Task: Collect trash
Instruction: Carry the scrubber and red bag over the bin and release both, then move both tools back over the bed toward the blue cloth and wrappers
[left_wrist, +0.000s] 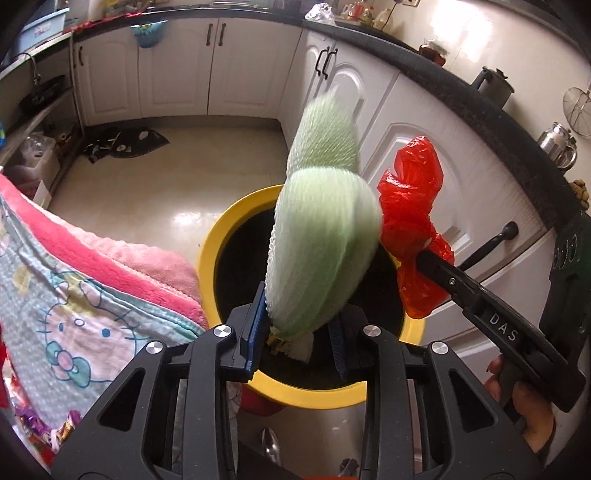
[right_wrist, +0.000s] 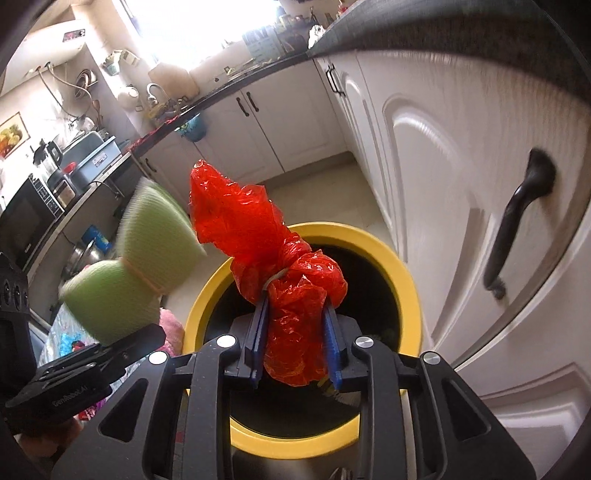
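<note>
Your left hand-held gripper (left_wrist: 295, 332) clamps the pale green foam-net sleeve (left_wrist: 321, 229), and your right hand-held gripper (right_wrist: 295, 343) pinches the crumpled red plastic bag (right_wrist: 280, 258); both hang over the yellow-rimmed round bin (left_wrist: 210, 240), ready for dropping.

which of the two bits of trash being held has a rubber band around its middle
The green foam net in the left claw; a band pinches its waist. The red plastic bag is tied differently.

Daylight floods in from a blown-out window (right_wrist: 192, 33) far ahead of the right fingers, and the floor (left_wrist: 177, 199) beyond the left fingers shows white glare patches. Strong fisheye bending curves the counter edges, with dark corners. The green foam bundle (left_wrist: 321, 236) and cabinet handle (right_wrist: 517, 218) are motion-blurred.
</note>
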